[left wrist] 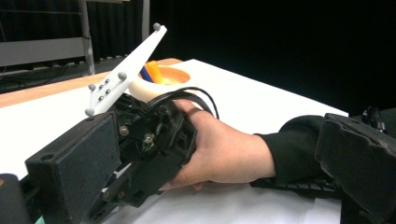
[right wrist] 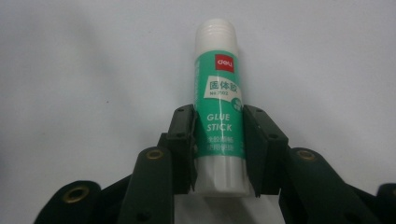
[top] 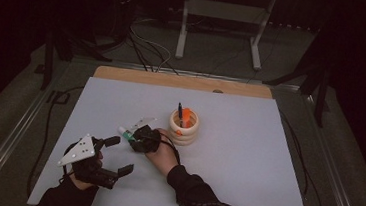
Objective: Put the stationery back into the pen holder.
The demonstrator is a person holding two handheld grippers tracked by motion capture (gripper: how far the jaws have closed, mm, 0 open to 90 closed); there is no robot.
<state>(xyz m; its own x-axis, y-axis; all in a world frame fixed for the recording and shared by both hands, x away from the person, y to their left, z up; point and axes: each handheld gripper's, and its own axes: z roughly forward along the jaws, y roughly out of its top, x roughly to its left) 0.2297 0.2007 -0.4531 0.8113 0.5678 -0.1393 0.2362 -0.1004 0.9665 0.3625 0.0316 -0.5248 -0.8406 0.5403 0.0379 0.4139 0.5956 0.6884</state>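
Glue stick (right wrist: 218,107) lies flat on the white table (top: 244,178), just beside the ring-stacked holder (top: 184,127), on the holder's side toward the left gripper; cap end points away from the right gripper (right wrist: 218,149)

Right gripper's jaws are pinching the stick across its lower label, one pad on each side, both look in contact in the right gripper view. Grip sits on the back half of the tube, not the middle, so the cap end is free. My read: that leaves the leading end clear to go into the holder opening first

Right hand (left wrist: 219,149) comes in low, gripper nearly level with the table, which fits picking a round thing lying down: jaws straddle it from the sides so it can't roll off

Holder stands upright, a dark pen (top: 180,114) and an orange marker (top: 185,119) already standing in it, both leaning on the rim. Suggests this is a collect-the-stationery job and the glue stick is next in. Free room inside looks tight in the high view; can't tell exactly how much

Left gripper (top: 122,154) is parked nearer the person than the holder and well apart from it, jaws spread, nothing between them. It aims toward the right hand and the holder. Looks like standby, maybe there to steady the holder; just a guess

Risk as I see it: the rear grip may let the tube pivot on lift, and the pen could get knocked going in
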